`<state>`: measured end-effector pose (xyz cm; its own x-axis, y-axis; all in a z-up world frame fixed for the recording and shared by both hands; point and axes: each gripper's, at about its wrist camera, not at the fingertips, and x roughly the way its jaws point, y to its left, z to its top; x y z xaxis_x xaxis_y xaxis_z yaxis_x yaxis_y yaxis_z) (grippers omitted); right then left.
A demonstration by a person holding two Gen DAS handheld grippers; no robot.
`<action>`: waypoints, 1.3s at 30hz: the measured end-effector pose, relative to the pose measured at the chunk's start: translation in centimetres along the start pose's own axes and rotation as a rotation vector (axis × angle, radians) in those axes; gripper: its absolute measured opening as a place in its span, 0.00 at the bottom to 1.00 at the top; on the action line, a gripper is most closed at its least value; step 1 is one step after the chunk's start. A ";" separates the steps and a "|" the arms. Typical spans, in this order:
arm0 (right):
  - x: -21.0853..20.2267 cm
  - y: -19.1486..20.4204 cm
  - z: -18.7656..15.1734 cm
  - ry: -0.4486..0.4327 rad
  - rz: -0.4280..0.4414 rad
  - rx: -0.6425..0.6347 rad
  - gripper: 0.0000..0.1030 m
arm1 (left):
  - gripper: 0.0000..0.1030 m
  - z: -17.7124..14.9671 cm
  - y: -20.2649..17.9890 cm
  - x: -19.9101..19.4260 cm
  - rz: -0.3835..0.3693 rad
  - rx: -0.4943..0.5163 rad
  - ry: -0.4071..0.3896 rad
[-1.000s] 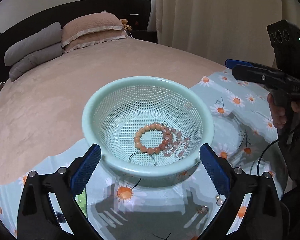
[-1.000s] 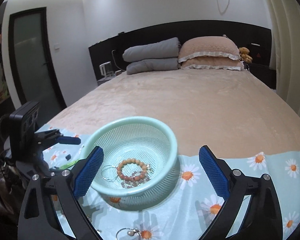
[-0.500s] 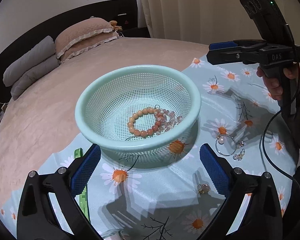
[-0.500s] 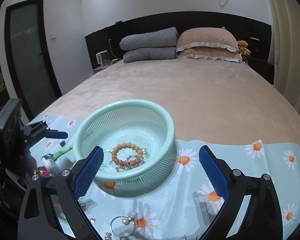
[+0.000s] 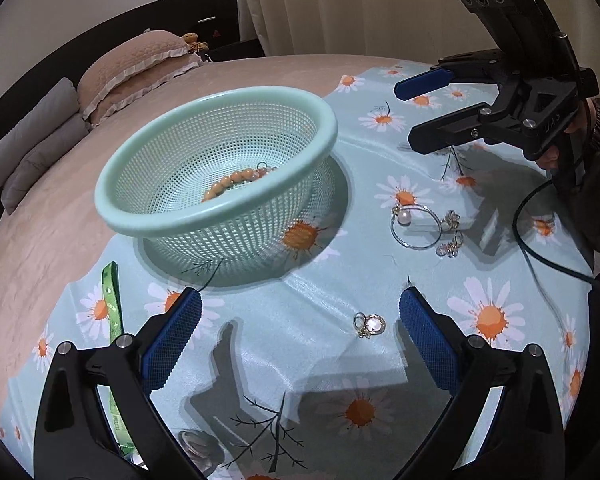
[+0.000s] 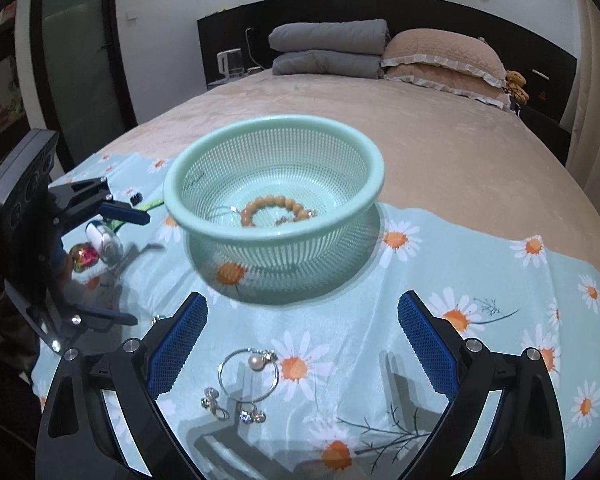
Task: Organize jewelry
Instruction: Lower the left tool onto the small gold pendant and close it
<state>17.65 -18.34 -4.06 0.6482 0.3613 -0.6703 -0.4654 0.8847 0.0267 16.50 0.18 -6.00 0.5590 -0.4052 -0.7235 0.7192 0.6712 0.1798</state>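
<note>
The bed [image 6: 420,136] carries a daisy-print cloth [image 5: 308,344], and ahead of both pairs of fingers on that cloth sits the mint mesh basket [image 5: 220,168], light and stiff, already holding an orange bead bracelet [image 6: 274,208]. Loose pieces lie outside it. Between the spread fingers of the right gripper [image 6: 302,344], which holds nothing, rests a thin silver bangle with a pearl [image 6: 250,372], probably light, springy and slippery, so best pinched across the wire beside the pearl. Just nearer lie small earrings [image 6: 232,408]. The left gripper [image 5: 300,344] is likewise wide apart and empty, with a small charm [image 5: 369,325] just inside its right finger, tiny enough to slip on the smooth cloth.
</note>
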 end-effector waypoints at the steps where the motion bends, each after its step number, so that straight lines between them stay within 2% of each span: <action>1: 0.1 0.2 -0.6 0.009 0.001 -0.007 0.89 | 0.94 -0.1 -0.5 0.2 0.002 0.020 0.003; 4: 0.4 0.8 -1.7 0.035 0.015 -0.022 0.89 | 0.94 -0.3 -1.5 0.8 0.019 0.062 0.024; 6: 0.8 1.3 -2.3 0.052 0.013 -0.027 0.89 | 0.91 -0.2 -1.5 1.4 0.037 0.050 0.048; 9: 1.3 2.0 -3.3 0.080 0.013 -0.039 0.88 | 0.76 -0.3 -1.2 2.1 0.010 0.018 0.066; 12: 1.6 2.4 -4.0 0.088 0.013 -0.049 0.86 | 0.61 -0.5 -1.1 2.8 0.017 0.007 0.093; 13: 1.6 2.7 -4.1 0.088 0.018 -0.055 0.74 | 0.55 -0.6 -1.2 2.6 0.010 0.013 0.085; 14: 1.8 2.9 -4.3 0.097 0.034 -0.058 0.61 | 0.53 -0.5 -1.5 2.4 0.013 0.026 0.081; 16: 2.4 3.0 -4.7 0.126 0.055 -0.058 0.58 | 0.53 -0.6 -2.0 2.3 0.013 0.052 0.076; 18: 2.9 3.1 -4.9 0.145 0.074 -0.051 0.51 | 0.53 -0.9 -2.5 2.3 -0.010 0.057 0.074; 20: 2.9 3.3 -5.0 0.146 0.106 -0.050 0.37 | 0.52 -1.0 -2.4 2.3 -0.040 0.044 0.072; 25: 3.0 4.3 -5.5 0.152 0.132 -0.092 0.30 | 0.44 -1.2 -2.2 2.6 -0.099 0.011 0.080; 29: 2.8 4.1 -5.6 0.148 0.159 -0.082 0.16 | 0.37 -1.3 -1.9 2.6 -0.141 -0.016 0.083; 34: 2.8 3.6 -5.4 0.151 0.168 -0.053 0.16 | 0.29 -1.3 -2.0 2.6 -0.167 -0.023 0.087; 36: 2.7 3.5 -5.3 0.144 0.156 -0.046 0.23 | 0.24 -1.5 -2.2 2.5 -0.186 -0.027 0.088; 39: 2.7 3.2 -5.0 0.130 0.145 -0.030 0.37 | 0.23 -1.7 -2.2 2.5 -0.193 -0.032 0.091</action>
<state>14.84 -16.02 -9.50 0.4908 0.4411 -0.7514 -0.5672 0.8164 0.1087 15.60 -1.25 -9.34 0.3715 -0.4716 -0.7998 0.7949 0.6066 0.0115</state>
